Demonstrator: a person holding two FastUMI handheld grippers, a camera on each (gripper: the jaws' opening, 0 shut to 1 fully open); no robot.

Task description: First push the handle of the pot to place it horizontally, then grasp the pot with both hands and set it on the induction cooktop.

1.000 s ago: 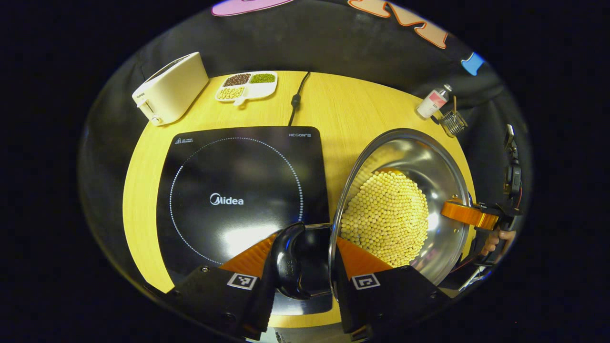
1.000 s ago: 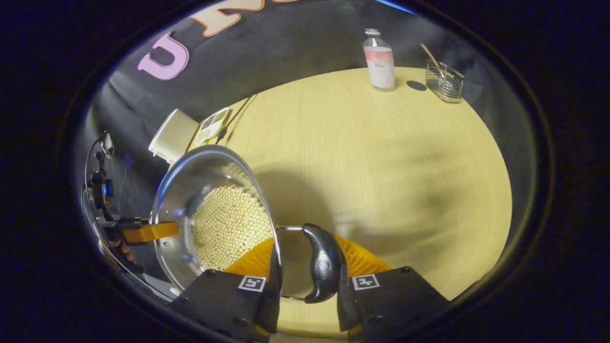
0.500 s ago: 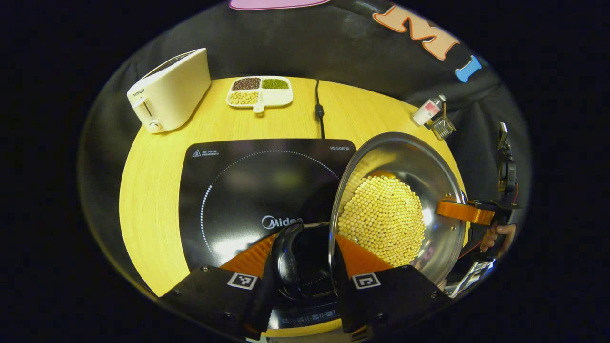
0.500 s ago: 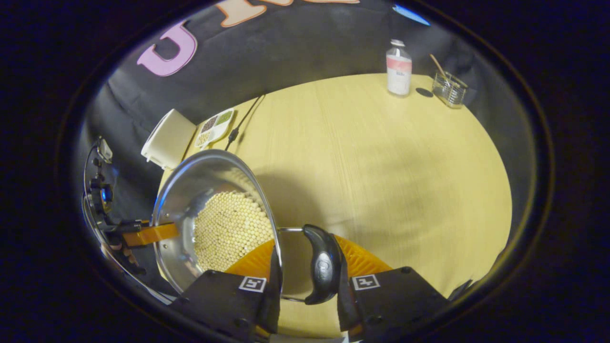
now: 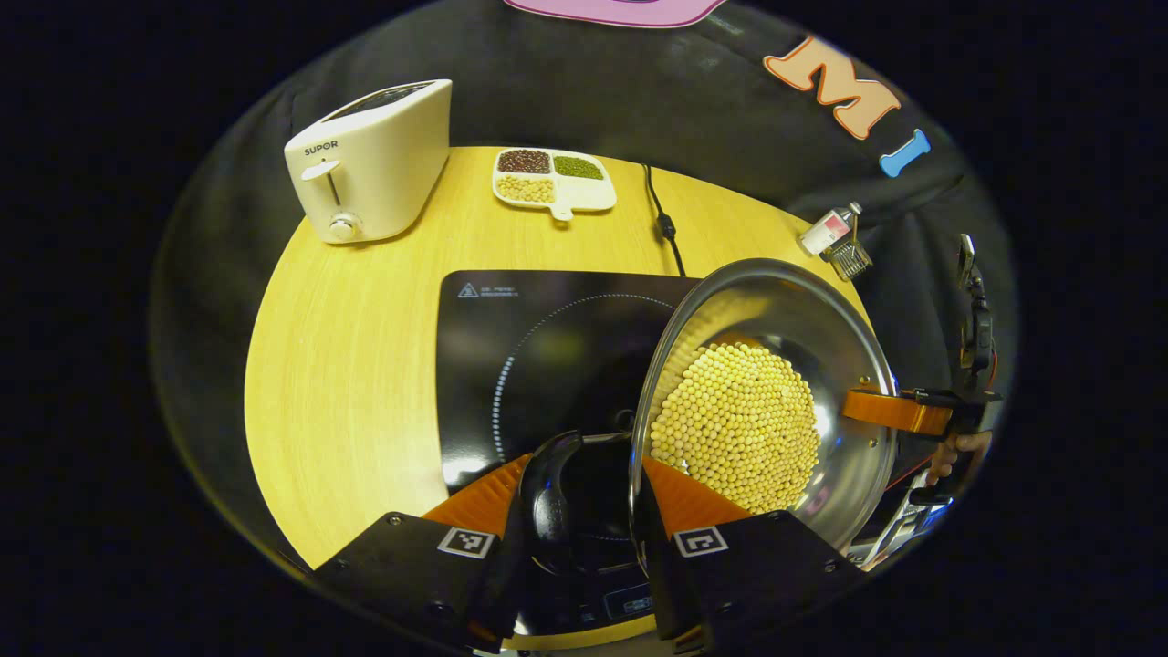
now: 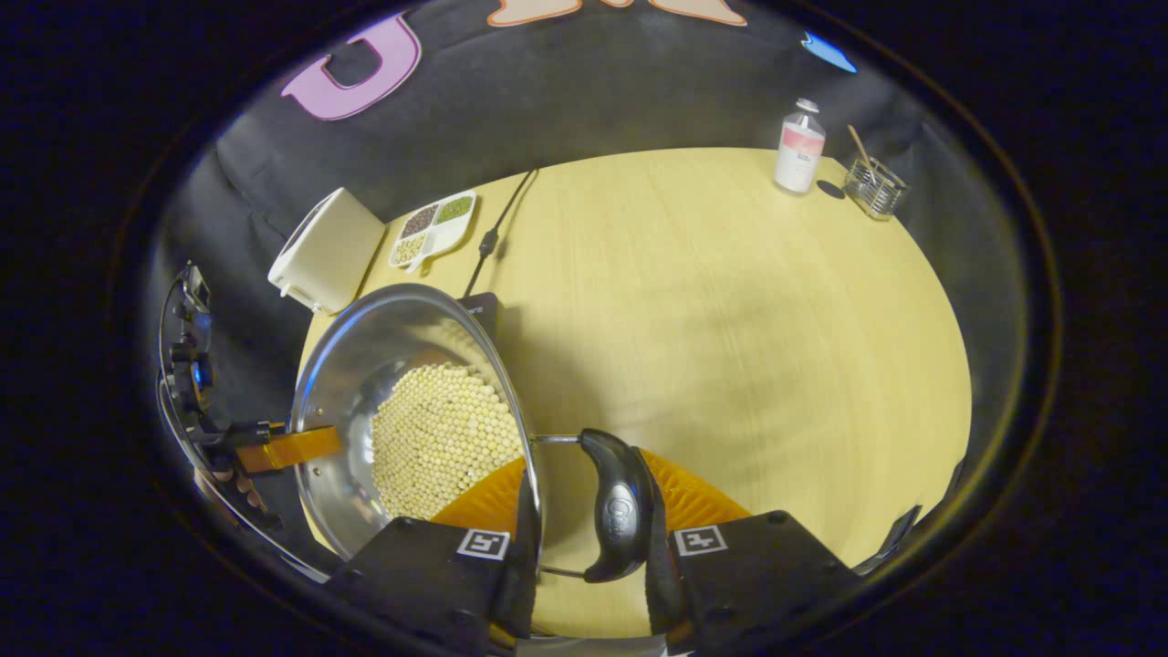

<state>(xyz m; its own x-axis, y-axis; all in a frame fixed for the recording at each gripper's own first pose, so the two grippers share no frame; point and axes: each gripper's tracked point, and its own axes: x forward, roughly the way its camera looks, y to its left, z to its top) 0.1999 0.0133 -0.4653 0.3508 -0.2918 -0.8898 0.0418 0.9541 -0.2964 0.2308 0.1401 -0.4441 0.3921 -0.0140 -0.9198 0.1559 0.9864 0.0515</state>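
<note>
Fingers of the left gripper (image 5: 591,497) clamped one black curved side handle (image 5: 546,497) of the shiny steel pot (image 5: 853,347); the right gripper (image 6: 584,511) pinched the opposite black handle (image 6: 616,511) — a level, two-sided carry, likely so the pale yellow beans (image 5: 739,424) stayed in. At centre frame, the pot hung partly over the black glass induction cooktop (image 5: 538,338) — apparently not yet set down.

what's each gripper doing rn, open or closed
Left gripper: closed on the pot's left handle.
Right gripper: closed on the pot's right handle.
</note>
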